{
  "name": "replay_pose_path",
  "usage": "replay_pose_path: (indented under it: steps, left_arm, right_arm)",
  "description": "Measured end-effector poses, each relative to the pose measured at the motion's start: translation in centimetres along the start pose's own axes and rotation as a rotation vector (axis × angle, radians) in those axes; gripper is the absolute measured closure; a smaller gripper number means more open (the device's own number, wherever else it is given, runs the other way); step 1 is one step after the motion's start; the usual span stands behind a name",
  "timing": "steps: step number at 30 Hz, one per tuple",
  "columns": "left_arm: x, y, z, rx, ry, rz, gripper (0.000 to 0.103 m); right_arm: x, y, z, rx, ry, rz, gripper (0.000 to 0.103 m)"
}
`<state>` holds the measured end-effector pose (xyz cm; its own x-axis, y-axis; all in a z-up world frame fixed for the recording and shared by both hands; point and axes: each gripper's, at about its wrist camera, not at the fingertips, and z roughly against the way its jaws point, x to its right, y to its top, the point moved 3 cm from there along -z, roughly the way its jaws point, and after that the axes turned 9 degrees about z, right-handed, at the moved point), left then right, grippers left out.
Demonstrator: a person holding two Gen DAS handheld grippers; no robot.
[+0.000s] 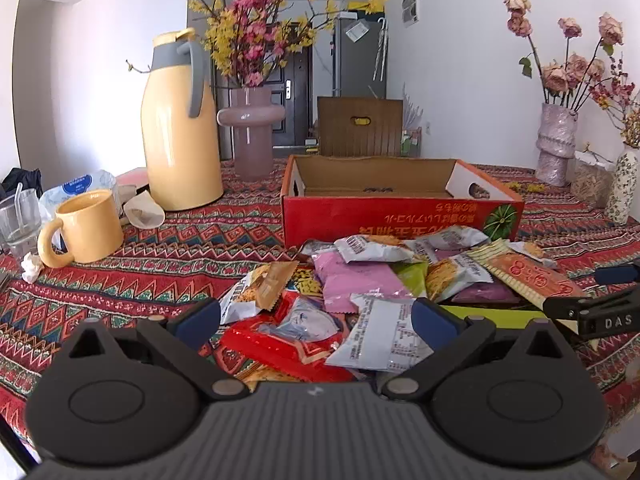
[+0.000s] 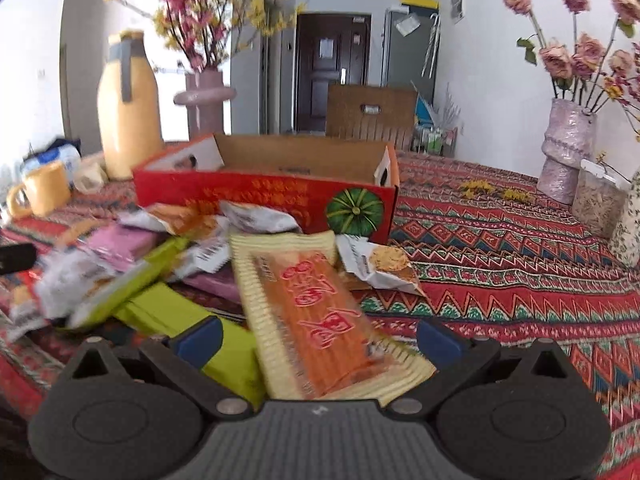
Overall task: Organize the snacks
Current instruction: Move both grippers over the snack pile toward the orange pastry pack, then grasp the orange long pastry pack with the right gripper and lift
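A pile of snack packets lies on the patterned tablecloth in front of an open red cardboard box [image 1: 400,212], which also shows in the right wrist view [image 2: 260,196]. My left gripper [image 1: 316,320] is open above a red packet [image 1: 280,344] and a white packet [image 1: 384,336]. My right gripper [image 2: 316,336] is open, its fingers on either side of a long orange and cream packet [image 2: 312,304] that lies on a green packet [image 2: 176,312]. The right gripper's fingers [image 1: 576,308] show at the right edge of the left wrist view.
A yellow thermos jug [image 1: 180,128], a yellow mug [image 1: 86,228], a glass [image 1: 18,220] and a pink vase [image 1: 252,132] stand at the back left. Vases with dried flowers [image 2: 568,148] and a clear container [image 2: 596,200] stand at the right.
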<state>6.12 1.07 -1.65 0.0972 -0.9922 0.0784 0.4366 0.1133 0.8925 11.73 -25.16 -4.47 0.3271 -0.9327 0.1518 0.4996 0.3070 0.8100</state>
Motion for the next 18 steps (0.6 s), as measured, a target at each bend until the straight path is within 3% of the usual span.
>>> replay_pose_path:
  steps: [9, 14, 18]
  left_arm:
    - [-0.3, -0.2, -1.0, -0.054, 0.014, -0.006, 0.000]
    - [-0.3, -0.3, -1.1, -0.066, 0.023, -0.014, 0.000]
    - [-0.3, -0.2, -1.1, -0.053, 0.021, -0.010, 0.000]
  right_arm:
    - [1.6, 1.2, -4.2, -0.072, 0.104, -0.039, 0.002]
    - [2.1, 0.9, -5.6, -0.113, 0.198, -0.088, 0.016]
    - [2.3, 0.9, -5.6, -0.111, 0.204, -0.093, 0.031]
